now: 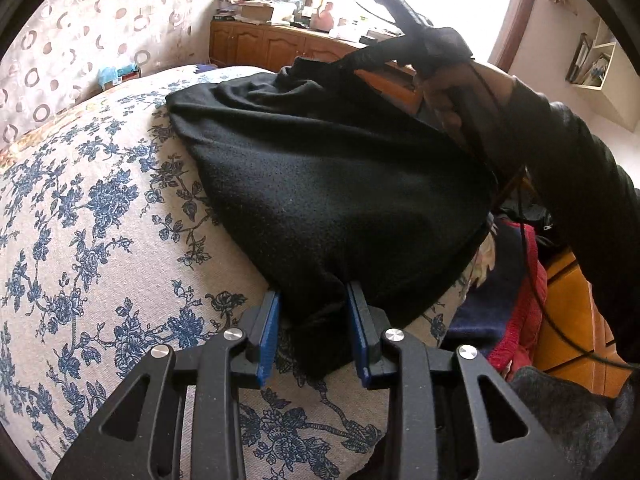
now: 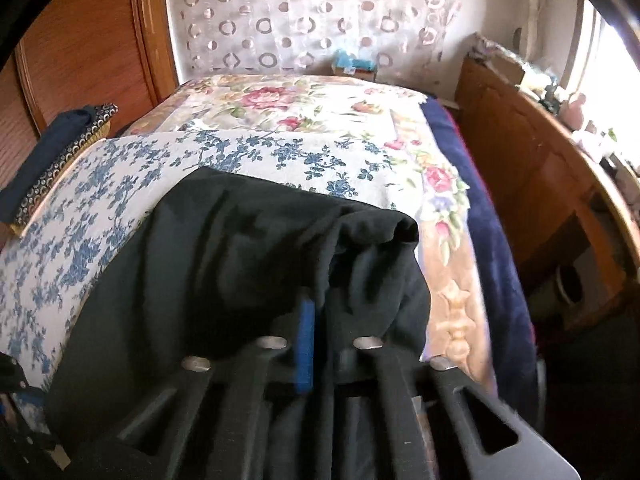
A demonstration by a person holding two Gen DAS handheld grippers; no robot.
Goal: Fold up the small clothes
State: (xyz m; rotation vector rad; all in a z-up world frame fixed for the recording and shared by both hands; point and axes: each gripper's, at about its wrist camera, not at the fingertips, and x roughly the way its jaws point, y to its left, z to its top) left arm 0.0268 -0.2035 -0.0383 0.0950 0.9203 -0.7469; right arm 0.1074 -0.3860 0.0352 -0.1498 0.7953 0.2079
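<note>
A black garment (image 1: 340, 184) lies on the bed's blue-flowered sheet (image 1: 100, 240). My left gripper (image 1: 314, 300) has its blue-padded fingers set wide on either side of the garment's near corner, not pinching it. In the left wrist view my right gripper (image 1: 360, 68) holds the garment's far edge lifted above the bed. In the right wrist view the garment (image 2: 224, 248) drapes over my right gripper (image 2: 320, 308), whose jaws are shut on a bunched fold; one blue pad (image 2: 305, 344) shows, the other is hidden by cloth.
A wooden cabinet (image 1: 272, 44) with clutter stands under the window. Red and dark blue clothes (image 1: 516, 320) pile at the bed's right edge. A folded dark cloth stack (image 2: 56, 160) sits at the bed's left. A dark blue blanket (image 2: 492, 216) edges the bed beside a wooden dresser (image 2: 532, 176).
</note>
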